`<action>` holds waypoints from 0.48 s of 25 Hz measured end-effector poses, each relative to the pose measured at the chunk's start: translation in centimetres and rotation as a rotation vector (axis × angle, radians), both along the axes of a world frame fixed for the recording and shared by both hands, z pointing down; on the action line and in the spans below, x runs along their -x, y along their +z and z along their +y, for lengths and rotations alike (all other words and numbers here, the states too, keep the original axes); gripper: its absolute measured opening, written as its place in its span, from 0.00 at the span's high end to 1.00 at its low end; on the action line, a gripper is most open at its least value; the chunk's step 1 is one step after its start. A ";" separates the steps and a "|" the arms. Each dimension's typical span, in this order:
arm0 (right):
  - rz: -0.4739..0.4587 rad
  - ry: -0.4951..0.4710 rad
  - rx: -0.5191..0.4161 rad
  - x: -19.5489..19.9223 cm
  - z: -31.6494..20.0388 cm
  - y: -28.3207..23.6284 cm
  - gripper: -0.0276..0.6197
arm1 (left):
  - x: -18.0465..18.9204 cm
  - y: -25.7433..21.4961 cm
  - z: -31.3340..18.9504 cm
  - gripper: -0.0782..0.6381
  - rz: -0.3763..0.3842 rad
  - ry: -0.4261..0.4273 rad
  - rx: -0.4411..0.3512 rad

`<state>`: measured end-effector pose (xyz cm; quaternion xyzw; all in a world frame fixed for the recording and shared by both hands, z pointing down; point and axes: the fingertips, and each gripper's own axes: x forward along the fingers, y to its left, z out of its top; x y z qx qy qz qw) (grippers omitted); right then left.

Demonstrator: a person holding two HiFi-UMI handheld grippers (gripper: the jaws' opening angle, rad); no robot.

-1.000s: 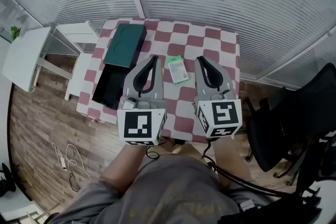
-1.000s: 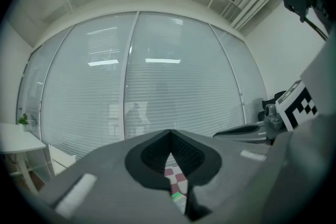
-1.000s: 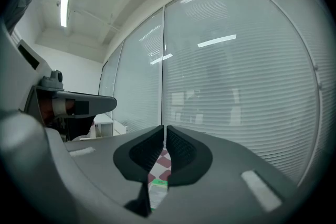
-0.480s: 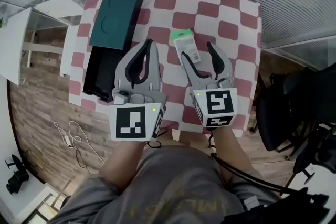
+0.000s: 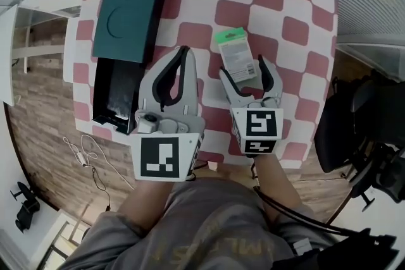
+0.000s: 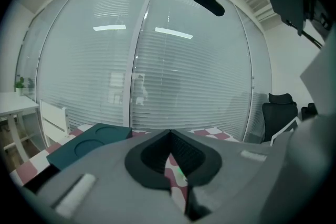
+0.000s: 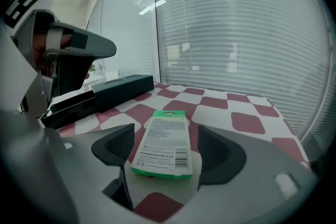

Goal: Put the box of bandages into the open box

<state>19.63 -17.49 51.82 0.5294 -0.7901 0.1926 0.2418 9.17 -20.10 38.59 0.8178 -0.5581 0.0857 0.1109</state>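
On the table point(image 5: 297, 28), right claw point(image 5: 242, 66), just opened, straddles bandage box point(image 5: 235, 50); left claw point(image 5: 184, 49) clenched

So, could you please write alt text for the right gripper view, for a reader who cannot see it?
The box of bandages lies flat on the checked table between the jaws of the right gripper, which have just been opening and do not touch it. Behind it at the left stands the dark open box, before window blinds.
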 end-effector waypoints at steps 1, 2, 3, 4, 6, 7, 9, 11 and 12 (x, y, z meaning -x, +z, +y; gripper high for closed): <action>0.006 0.002 0.016 0.1 0.0 0.4 0.33 | 0.1 0.3 -0.2 0.89 0.002 0.000 0.005; 0.010 0.003 0.030 0.1 0.1 0.8 0.33 | 0.2 0.5 -0.4 0.89 0.004 0.001 0.011; 0.015 0.004 0.043 0.1 0.2 1.2 0.33 | 0.3 0.7 -0.5 0.89 0.005 0.001 0.016; 0.022 0.005 0.053 0.1 0.3 1.5 0.33 | 0.3 0.8 -0.6 0.89 0.006 0.002 0.020; 0.040 0.008 0.064 0.1 0.2 1.8 0.33 | 0.4 1.1 -0.9 0.89 0.008 0.007 0.027; 0.049 0.009 0.066 0.1 0.2 1.9 0.33 | 0.4 1.2 -1.0 0.89 0.009 0.008 0.029; 0.062 0.009 0.069 0.1 0.1 2.0 0.33 | 0.5 1.4 -1.1 0.89 0.010 0.010 0.034; 0.070 0.007 0.072 0.2 0.2 2.1 0.34 | 0.6 1.5 -1.2 0.89 0.011 0.010 0.035; 0.073 0.007 0.072 0.2 0.2 2.2 0.34 | 0.6 1.5 -1.1 0.89 0.011 0.010 0.035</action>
